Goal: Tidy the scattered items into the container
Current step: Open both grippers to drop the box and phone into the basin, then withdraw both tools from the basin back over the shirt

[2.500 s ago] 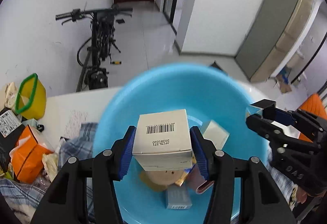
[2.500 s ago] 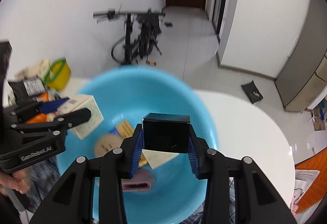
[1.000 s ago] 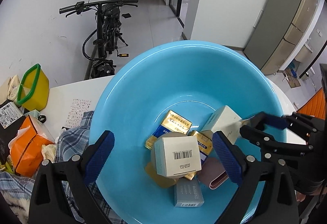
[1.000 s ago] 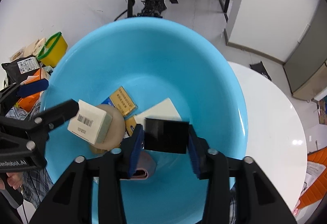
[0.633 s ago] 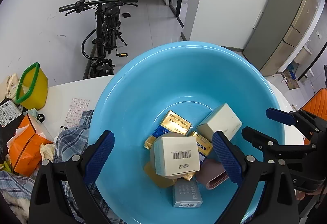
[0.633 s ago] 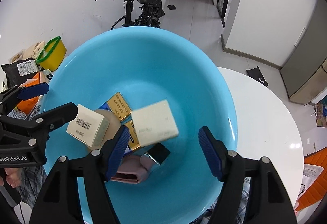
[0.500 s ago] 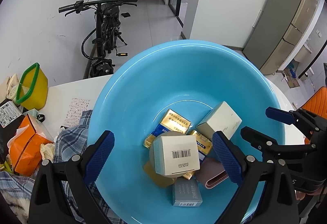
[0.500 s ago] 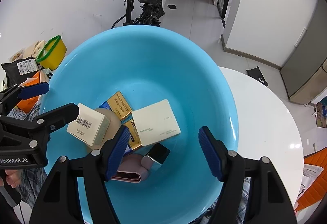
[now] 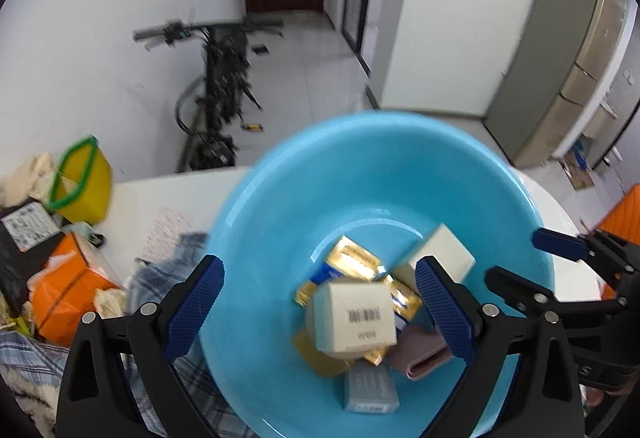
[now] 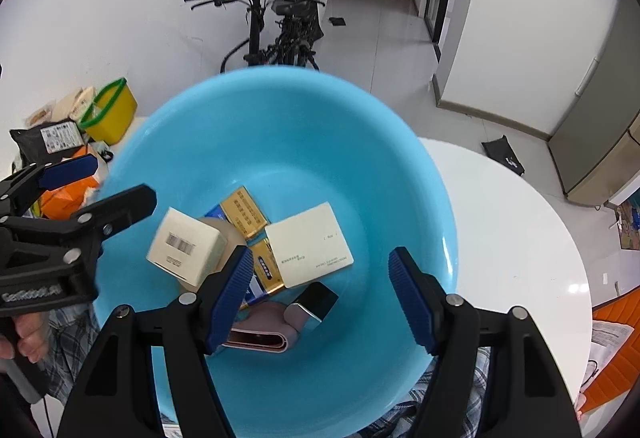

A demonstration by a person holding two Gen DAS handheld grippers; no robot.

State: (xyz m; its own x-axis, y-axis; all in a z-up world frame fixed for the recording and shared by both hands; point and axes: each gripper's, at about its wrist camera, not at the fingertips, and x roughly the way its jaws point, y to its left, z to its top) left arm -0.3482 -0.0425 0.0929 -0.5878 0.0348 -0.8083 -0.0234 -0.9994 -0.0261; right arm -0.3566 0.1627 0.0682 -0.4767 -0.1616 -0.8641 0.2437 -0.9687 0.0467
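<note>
You hold both grippers over the round light-blue plastic basin, which sits on the white round counter; your left gripper has its blue-padded fingers spread wide and released, nothing between the pads; your right gripper has just been opening its fingers, and they stand apart with nothing gripped. Inside the basin lies a heap: a cream cardboard box with a barcode tilted on top of a tan round item, a flat white box with small print beside it, gold-foil packets between them, a small black glossy box touching a mauve folded wallet, and a grey-blue small carton near the front wall. Beside the basin, on the left, lie a blue plaid cloth, an orange bag and a yellow tub with a green rim.
</note>
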